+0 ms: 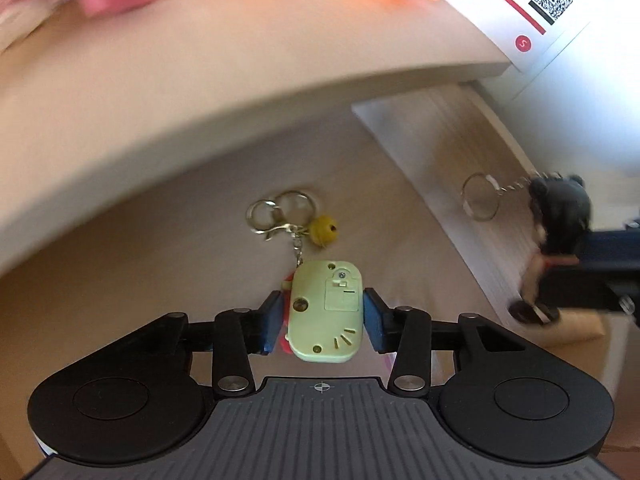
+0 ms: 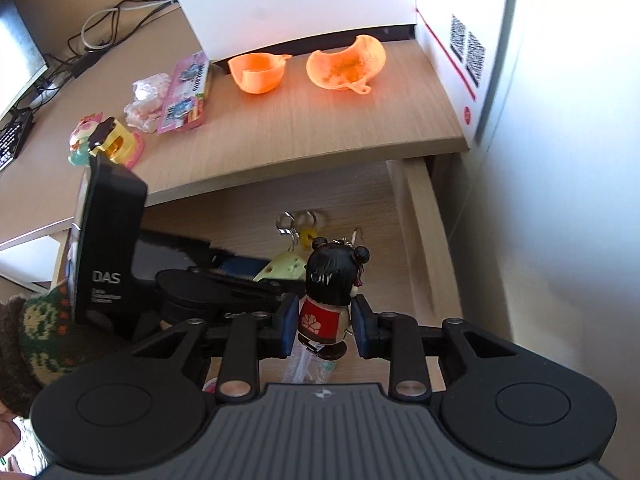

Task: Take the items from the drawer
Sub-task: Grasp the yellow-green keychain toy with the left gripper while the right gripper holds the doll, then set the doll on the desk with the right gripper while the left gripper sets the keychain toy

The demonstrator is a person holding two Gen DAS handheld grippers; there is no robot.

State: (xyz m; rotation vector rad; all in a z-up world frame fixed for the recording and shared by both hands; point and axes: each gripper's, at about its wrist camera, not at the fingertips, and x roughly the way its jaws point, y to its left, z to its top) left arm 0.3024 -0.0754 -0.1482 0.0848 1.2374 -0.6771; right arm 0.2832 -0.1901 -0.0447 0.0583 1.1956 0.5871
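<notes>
Left gripper (image 1: 323,320) spread wide inside open drawer (image 2: 420,216), blue pads (image 1: 374,320) either side of pale green keychain toy (image 1: 326,316) lying on drawer floor, small gap at each side, not pinching; rings and yellow bell (image 1: 323,231) just beyond toy; right gripper (image 2: 326,326) clamped on black-haired doll keychain (image 2: 332,292), doll upright between pads above drawer; two orange bowls (image 2: 346,64) on desk top (image 2: 320,128) near white box (image 2: 288,0).
</notes>
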